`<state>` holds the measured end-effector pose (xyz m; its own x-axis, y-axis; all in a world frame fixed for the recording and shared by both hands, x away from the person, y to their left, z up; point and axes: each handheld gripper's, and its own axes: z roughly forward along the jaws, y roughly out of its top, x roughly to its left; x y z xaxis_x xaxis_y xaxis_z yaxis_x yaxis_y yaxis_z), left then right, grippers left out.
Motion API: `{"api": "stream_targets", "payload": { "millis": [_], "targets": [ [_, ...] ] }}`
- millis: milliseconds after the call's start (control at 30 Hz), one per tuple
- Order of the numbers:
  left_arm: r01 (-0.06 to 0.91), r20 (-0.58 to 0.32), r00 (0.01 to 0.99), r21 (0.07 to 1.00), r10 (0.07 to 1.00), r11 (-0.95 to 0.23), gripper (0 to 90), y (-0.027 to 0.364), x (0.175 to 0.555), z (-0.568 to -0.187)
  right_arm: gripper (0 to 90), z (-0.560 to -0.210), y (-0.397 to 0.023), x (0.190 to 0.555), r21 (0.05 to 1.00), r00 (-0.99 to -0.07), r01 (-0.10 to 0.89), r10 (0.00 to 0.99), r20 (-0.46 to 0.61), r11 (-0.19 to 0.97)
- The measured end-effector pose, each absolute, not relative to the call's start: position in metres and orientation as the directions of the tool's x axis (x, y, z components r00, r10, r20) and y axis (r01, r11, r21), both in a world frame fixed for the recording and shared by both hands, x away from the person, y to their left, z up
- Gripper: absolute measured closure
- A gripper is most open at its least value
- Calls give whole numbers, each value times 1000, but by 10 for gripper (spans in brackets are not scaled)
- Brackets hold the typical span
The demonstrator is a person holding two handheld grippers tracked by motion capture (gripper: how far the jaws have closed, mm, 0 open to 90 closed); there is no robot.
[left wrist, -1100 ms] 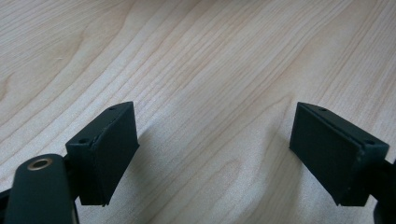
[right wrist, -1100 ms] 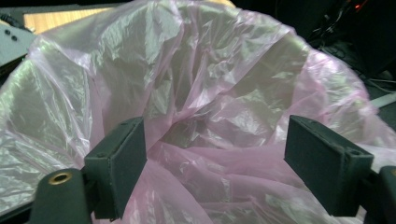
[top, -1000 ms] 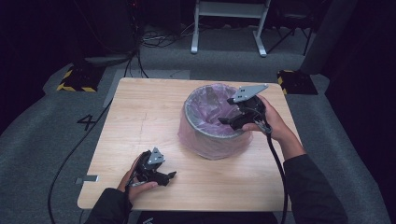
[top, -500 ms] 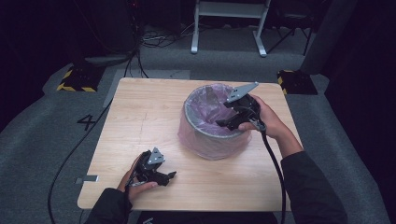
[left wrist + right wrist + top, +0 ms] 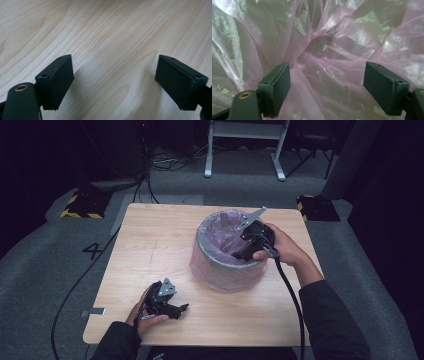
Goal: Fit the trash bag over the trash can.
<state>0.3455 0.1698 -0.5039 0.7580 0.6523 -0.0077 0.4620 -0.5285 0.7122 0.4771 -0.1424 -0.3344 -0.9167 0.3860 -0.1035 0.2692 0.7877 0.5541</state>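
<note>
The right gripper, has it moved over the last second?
Yes, slightly. The right gripper has dipped lower and further inside the rim of the bin, into the pink liner; the bin itself stays put.

Round grey bin [image 5: 220, 265] upright mid-table, crumpled pink liner [image 5: 332, 62] draped over its rim

Pink bag [image 5: 220, 237], grey bin [image 5: 210, 257], pale woodgrain table [image 5: 150, 240].

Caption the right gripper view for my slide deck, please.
Open right gripper inside the bin, its jaws spread over the crumpled pink bag.
</note>
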Motion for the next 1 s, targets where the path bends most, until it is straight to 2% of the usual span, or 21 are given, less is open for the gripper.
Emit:
{"api": "stream_targets", "payload": {
  "millis": [567,767,1000],
  "targets": [
    [462,-8,758,712,653,-528,148,170,345,-504,204,-337,-134,482,420,-919,320,386,-80,849],
    [463,-8,758,712,653,-528,148,170,345,-504,199,-337,-134,481,431,-915,323,394,-85,843],
    [462,-8,758,712,652,-528,148,170,346,-504,198,-335,-139,476,512,-902,312,419,-106,801]
  ]
}}
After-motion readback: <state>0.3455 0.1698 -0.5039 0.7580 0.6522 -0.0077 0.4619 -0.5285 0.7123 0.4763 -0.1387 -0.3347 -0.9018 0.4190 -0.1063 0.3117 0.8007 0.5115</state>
